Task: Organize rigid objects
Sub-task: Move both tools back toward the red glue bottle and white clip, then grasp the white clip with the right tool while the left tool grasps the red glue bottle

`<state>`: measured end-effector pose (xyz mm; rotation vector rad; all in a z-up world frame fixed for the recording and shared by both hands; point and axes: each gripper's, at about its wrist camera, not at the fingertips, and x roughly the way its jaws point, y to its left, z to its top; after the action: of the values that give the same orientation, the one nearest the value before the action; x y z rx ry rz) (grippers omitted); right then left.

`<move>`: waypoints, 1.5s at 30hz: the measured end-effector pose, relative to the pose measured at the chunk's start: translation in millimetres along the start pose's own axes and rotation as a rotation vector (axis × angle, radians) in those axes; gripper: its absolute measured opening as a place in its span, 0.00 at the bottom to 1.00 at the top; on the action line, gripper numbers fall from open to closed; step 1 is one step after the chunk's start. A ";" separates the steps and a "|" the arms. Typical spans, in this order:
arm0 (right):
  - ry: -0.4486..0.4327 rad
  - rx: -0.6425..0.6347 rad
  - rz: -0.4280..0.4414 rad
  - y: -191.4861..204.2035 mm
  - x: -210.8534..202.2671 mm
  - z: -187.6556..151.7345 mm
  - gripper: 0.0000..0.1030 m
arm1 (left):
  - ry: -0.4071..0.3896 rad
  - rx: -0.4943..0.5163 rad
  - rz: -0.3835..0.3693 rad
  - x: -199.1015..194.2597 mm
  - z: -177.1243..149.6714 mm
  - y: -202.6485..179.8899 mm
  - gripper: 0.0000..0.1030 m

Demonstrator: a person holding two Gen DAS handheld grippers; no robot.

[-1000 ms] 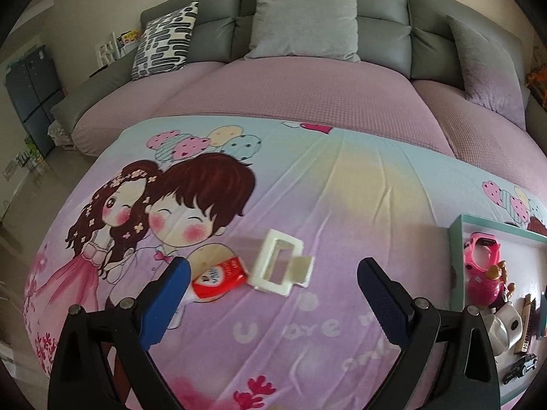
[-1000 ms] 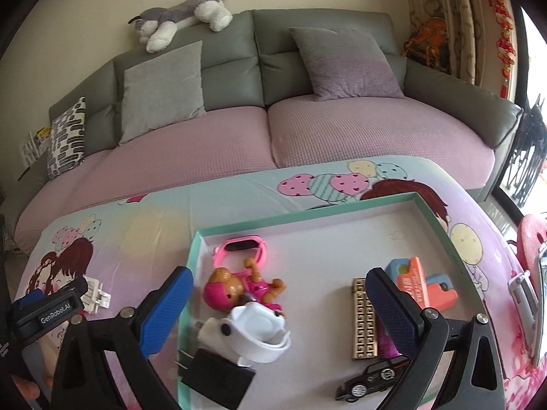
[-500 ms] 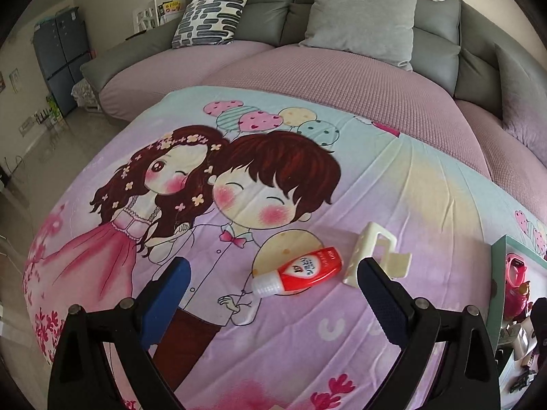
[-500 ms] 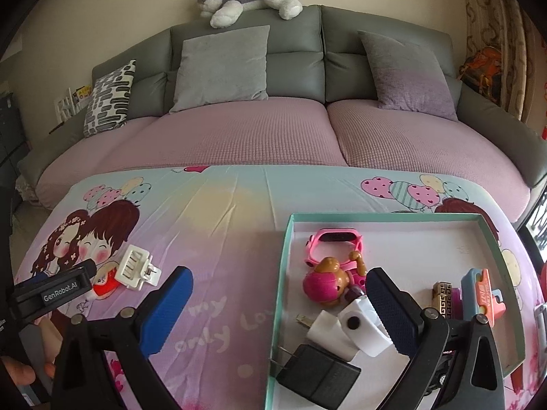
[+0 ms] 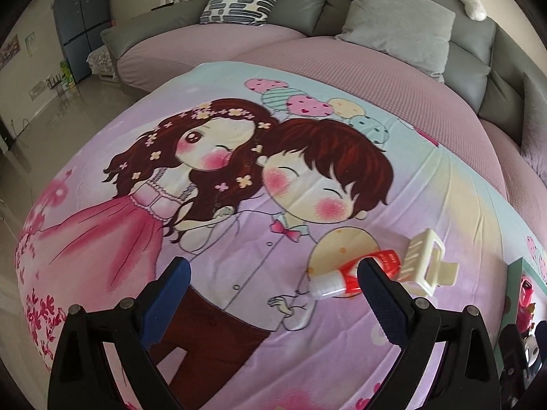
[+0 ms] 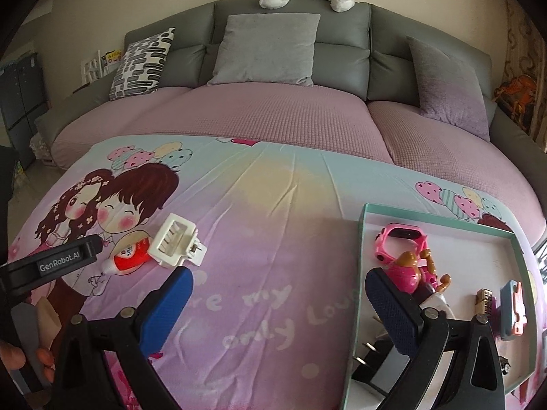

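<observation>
Red tube [image 5: 355,275] shifted right, jaws still wide

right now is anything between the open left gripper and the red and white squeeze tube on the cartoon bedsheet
Nothing visible blocks it. The left gripper is open, with the red and white squeeze tube just beyond its right finger. The cream plastic hair claw clip lies against the tube's far side, not in the path.
</observation>
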<state>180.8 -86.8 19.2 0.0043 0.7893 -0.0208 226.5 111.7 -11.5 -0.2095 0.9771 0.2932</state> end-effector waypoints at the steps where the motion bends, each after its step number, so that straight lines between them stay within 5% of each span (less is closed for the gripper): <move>1: 0.002 -0.004 0.010 3.5 1.8 -0.9 0.99 | -0.002 -0.010 0.001 0.2 0.4 4.0 0.95; 13: 0.053 0.010 0.125 34.2 37.9 -4.4 0.99 | 0.025 -0.076 -0.013 14.9 -2.5 24.3 0.95; 33: 0.076 -0.008 0.140 71.8 84.0 10.4 0.98 | 0.061 -0.159 -0.012 39.5 -2.3 36.9 0.95; 45: 0.094 0.035 0.114 61.2 96.0 12.6 0.66 | 0.065 -0.140 -0.011 40.0 -3.2 28.2 0.95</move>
<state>258.6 -27.3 -40.4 0.0836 0.8821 0.0737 235.5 143.3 -48.0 -0.3541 1.0202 0.3471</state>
